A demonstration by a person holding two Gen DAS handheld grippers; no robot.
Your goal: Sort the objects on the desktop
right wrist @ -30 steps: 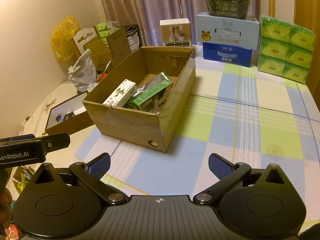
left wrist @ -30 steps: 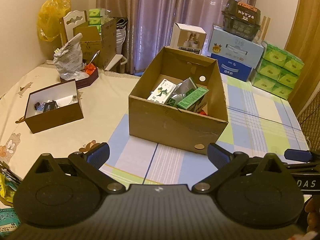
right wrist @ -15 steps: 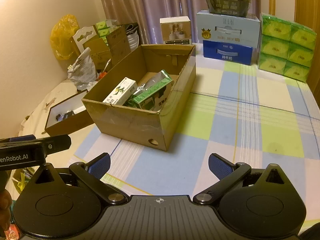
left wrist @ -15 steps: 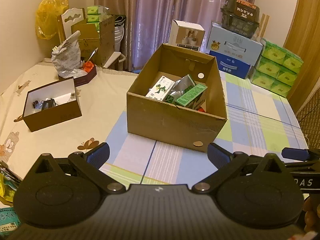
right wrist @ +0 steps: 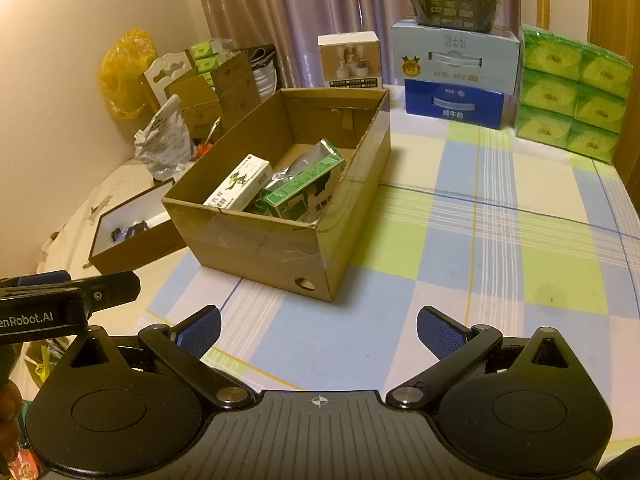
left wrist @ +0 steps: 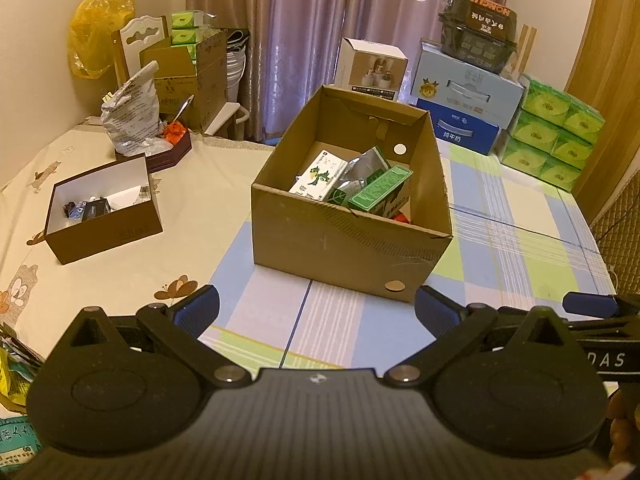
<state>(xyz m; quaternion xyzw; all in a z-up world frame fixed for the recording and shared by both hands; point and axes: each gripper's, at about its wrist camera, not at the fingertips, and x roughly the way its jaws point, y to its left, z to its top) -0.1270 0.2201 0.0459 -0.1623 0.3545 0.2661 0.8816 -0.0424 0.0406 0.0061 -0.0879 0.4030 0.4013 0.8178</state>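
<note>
Left gripper [left wrist: 316,312] and right gripper [right wrist: 318,330]: jaws spread wide, nothing held, both low at near table edge. Cardboard box [left wrist: 344,248] mid-table, open top, cartons inside below rim. Small brown box [left wrist: 104,232] well left. Checked cloth [right wrist: 500,240] bare right of box.

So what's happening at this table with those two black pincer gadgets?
A person is sorting desk clutter with a handheld gripper in each hand. At this moment the left gripper and the right gripper are both open and empty, held short of the large cardboard box, which holds several small packages. A smaller brown box sits to its left.
</note>
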